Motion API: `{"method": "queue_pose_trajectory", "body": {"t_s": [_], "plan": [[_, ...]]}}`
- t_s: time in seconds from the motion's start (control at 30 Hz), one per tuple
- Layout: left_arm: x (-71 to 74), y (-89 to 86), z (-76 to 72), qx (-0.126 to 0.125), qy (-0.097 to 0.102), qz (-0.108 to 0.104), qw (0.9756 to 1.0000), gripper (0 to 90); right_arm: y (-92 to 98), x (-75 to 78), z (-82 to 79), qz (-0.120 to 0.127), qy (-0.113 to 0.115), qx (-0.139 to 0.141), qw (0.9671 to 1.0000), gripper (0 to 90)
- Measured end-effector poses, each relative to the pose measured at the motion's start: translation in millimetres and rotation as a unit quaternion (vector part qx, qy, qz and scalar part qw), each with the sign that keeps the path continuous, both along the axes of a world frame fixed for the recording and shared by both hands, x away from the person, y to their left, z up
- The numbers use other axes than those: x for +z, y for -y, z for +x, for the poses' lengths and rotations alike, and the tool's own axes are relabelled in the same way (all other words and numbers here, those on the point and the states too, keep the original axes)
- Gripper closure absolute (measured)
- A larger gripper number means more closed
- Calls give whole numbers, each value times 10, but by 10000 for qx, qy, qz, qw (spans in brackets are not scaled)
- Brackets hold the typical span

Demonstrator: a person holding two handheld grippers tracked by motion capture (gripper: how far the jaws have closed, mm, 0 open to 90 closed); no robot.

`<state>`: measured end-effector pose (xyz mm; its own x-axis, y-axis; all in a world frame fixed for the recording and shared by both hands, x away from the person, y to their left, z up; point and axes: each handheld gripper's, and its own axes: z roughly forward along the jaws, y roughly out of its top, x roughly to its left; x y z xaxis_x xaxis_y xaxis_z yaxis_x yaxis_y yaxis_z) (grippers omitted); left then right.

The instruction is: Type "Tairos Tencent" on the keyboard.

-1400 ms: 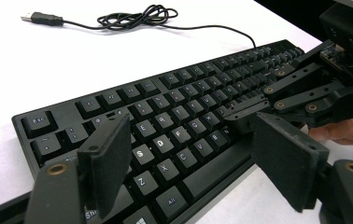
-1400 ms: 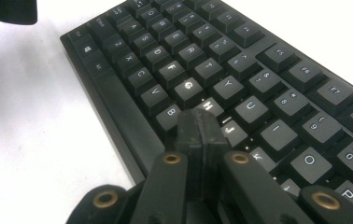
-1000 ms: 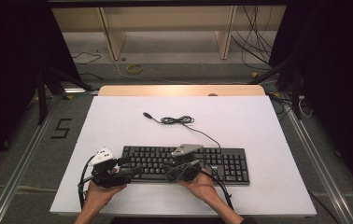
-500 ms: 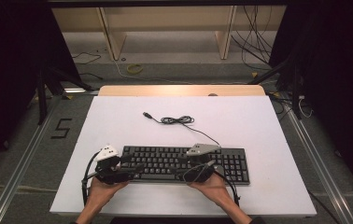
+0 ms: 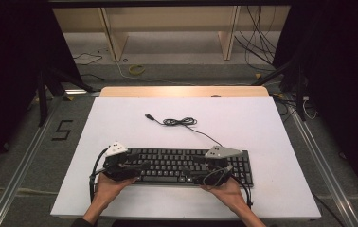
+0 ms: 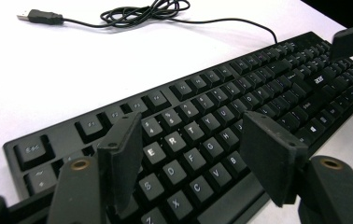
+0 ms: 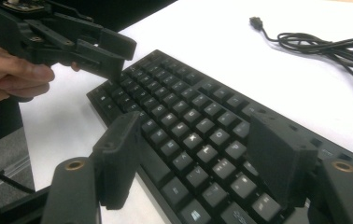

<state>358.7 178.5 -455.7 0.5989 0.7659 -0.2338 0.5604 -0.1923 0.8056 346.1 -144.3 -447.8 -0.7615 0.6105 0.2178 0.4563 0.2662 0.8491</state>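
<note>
Fingers of right gripper (image 5: 201, 171) just opened, off keyboard (image 5: 186, 163)

My left gripper view cuts off the black full-size plastic keyboard (image 6: 221, 116) at its near and right edges. From above, my two hands (image 5: 108, 187) cover its front rim, and its key legends are too small to read.
</note>
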Motion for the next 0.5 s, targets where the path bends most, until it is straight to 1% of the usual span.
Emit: {"method": "queue_pose_trajectory", "body": {"t_s": [0.13,0.23,0.33,0.43,0.5], "plan": [[-10,46,53,-55,-61,87,9999,434,78,-2,-29,15,10,-65,10000,348],[-31,77,86,-80,-137,148,9998,483,116,-13,-47,8,4,-96,10000,341],[-38,128,120,-135,-164,221,9995,549,140,-17,-66,5,-5,-108,9999,334],[-37,203,156,-195,-148,321,9992,617,159,-18,-85,7,-3,-125,9999,330],[-43,263,183,-251,-158,401,9988,689,176,-21,-97,5,-5,-137,9999,327]]}}
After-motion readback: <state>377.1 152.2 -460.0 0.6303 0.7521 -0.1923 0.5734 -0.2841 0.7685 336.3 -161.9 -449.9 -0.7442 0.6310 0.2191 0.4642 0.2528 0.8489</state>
